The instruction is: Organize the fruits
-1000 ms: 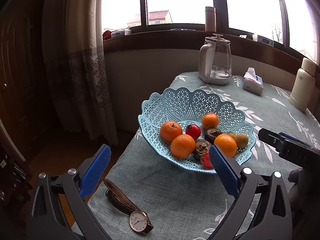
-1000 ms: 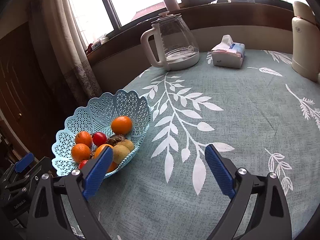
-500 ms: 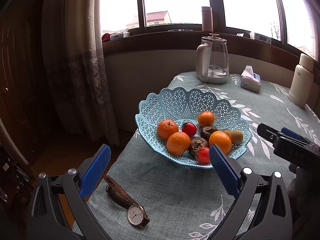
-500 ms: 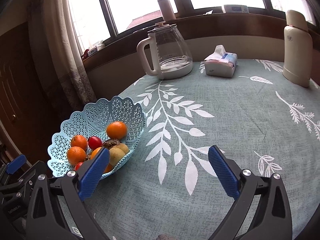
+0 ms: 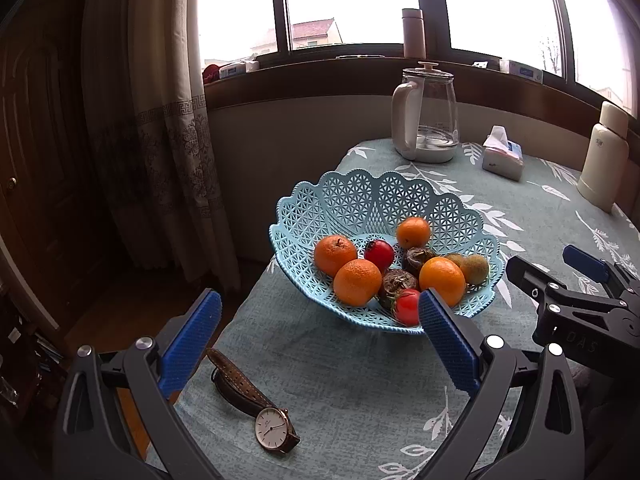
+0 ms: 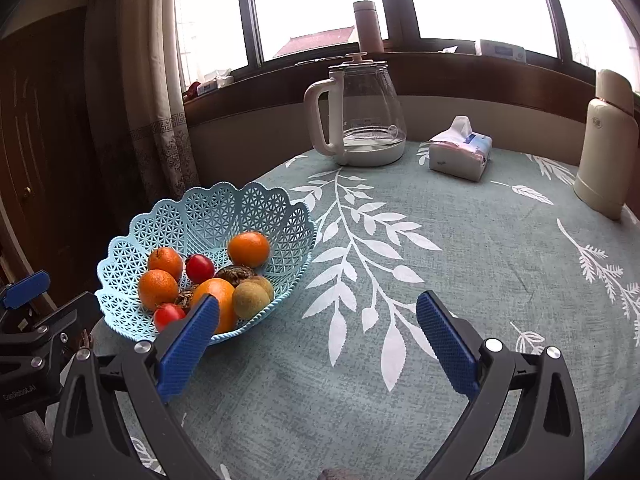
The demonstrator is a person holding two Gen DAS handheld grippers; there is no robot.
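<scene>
The fruit basket point(image 5: 384, 204) is sitting on the table point(image 6: 460, 280), lying at 1 o'clock from the left hand-held gripper point(image 5: 316, 336) and 10 o'clock from the right hand-held gripper point(image 6: 318, 338); both are gaping empty, the left seeming nearer.

A pale blue lattice basket point(image 6: 208, 216) holds orange tangerines point(image 6: 248, 249), red fruits point(image 6: 199, 268) and brown-green kiwis point(image 6: 251, 300). The tablecloth point(image 6: 460, 280) is grey-teal with white leaf sprigs. At seven o'clock, a brown-strapped, white-faced watch point(image 5: 272, 429).
</scene>
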